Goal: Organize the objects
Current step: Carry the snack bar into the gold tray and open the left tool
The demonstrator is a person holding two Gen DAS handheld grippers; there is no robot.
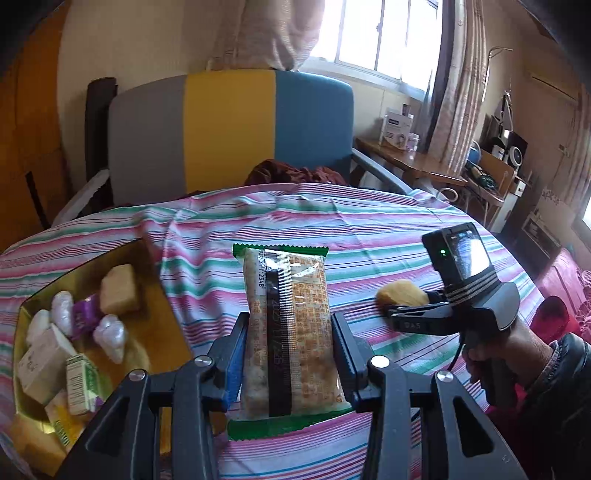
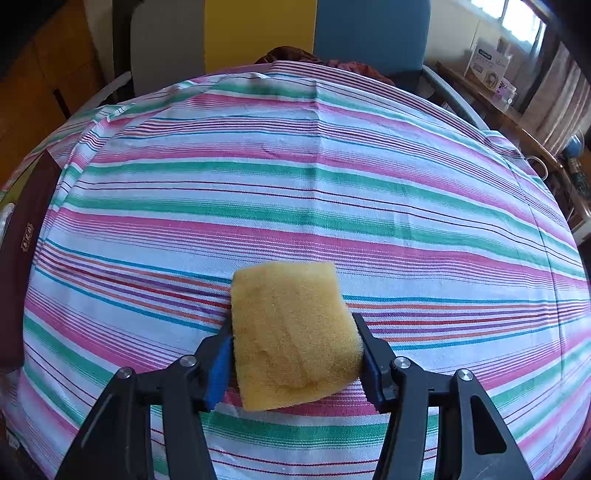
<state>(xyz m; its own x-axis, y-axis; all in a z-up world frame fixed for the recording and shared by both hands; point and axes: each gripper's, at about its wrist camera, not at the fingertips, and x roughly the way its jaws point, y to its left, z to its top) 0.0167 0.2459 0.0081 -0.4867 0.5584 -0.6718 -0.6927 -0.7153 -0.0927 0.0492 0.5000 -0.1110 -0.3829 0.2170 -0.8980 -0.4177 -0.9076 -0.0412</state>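
On the striped tablecloth (image 2: 295, 177), right of the gold tray (image 1: 155, 332), the left gripper (image 1: 290, 354) clamps a cracker packet (image 1: 291, 332); the right gripper (image 2: 295, 358) (further right) clamps a yellow sponge (image 2: 291, 332).

striped tablecloth (image 2: 295, 192), tricolour chair (image 1: 229, 133), window (image 1: 384, 33)

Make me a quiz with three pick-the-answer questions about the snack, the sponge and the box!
1. Where is the gold open box of small items?
A. left of the green-edged clear cracker packet
B. on the chair
C. under the cloth

2. What colour is the rectangular foam sponge?
A. blue
B. yellow
C. white

3. What is the left gripper doing?
A. hanging open
B. squeezing the sponge
C. gripping the packet

Answers: 1 A, the box sits at the left edge of the striped tablecloth. 2 B, it looks yellow between the right gripper fingers. 3 C, both fingers press the packet's sides.
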